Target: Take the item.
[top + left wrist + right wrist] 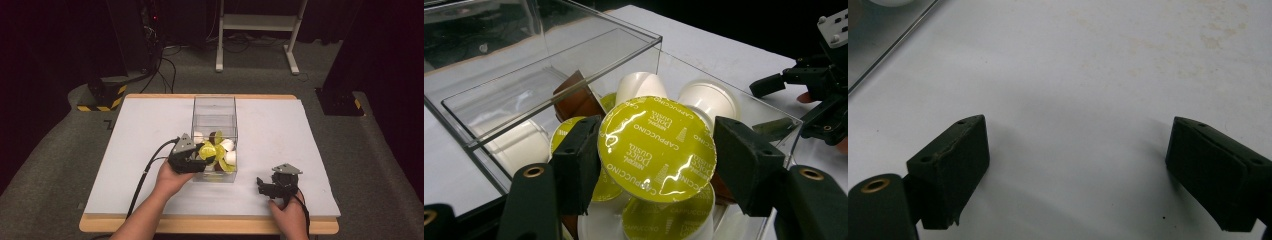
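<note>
At the near end of the clear box point(214, 107), which stands in the middle of the table point(135, 150) with its long side running toward the far edge, the left gripper point(199, 159) is clamped on a coffee capsule point(657, 148), its pads pressing the rim of the yellow-green foil lid from both sides. The capsule sits at the top of the heap of white, brown and yellow-lidded capsules point(220, 150) piled against the near wall of the box. To do this step well, I would lift straight up before moving sideways, so the rim clears the box's near wall and the neighbours below are not dragged along; the grip is on a thin, round edge, so a slow, level pull seems safer than a tilt, which could let the capsule pivot out of the pads. Over toward the near right corner of the table, the right gripper point(270, 186) rests low with its jaws wide apart and nothing between them, well away from the box. The high view gives the layout: box, both hands, the bare table around them. The left gripper view adds how the pads sit on the lid and the printed word on the foil, though whether the capsule has left the heap is hard to judge there. The right gripper view shows its spread fingers point(950, 165) over faintly stained tabletop.
</note>
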Tool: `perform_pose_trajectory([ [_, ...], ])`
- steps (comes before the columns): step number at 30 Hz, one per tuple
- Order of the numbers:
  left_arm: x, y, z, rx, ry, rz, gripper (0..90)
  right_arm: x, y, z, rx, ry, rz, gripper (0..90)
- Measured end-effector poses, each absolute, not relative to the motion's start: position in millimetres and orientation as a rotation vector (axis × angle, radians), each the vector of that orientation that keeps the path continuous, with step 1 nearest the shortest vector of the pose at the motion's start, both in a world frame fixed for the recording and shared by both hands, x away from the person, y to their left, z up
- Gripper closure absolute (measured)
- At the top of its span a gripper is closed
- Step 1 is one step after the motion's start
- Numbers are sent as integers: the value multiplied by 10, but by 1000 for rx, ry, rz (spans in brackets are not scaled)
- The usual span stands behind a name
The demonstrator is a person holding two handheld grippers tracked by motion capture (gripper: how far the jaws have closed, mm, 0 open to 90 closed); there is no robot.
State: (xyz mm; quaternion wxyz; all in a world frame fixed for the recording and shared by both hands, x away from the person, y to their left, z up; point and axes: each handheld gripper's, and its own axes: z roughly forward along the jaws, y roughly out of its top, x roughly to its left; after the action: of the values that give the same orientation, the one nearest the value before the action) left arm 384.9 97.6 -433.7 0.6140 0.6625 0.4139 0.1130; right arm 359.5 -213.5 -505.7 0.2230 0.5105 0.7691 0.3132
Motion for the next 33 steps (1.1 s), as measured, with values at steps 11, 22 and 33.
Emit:
perform_pose_trajectory([
  [11, 3835, 1092, -4266, 1503, 957, 262, 380, 3596, -2134, -5057, 1412, 2123, 865, 105],
  [22, 3758, 1203, -4219, 1470, 956, 272, 381, 3597, -2136, -5058, 1411, 2124, 866, 105],
  [33, 3695, 1420, -4176, 1430, 968, 296, 382, 3596, -2135, -5058, 1413, 2124, 866, 105],
])
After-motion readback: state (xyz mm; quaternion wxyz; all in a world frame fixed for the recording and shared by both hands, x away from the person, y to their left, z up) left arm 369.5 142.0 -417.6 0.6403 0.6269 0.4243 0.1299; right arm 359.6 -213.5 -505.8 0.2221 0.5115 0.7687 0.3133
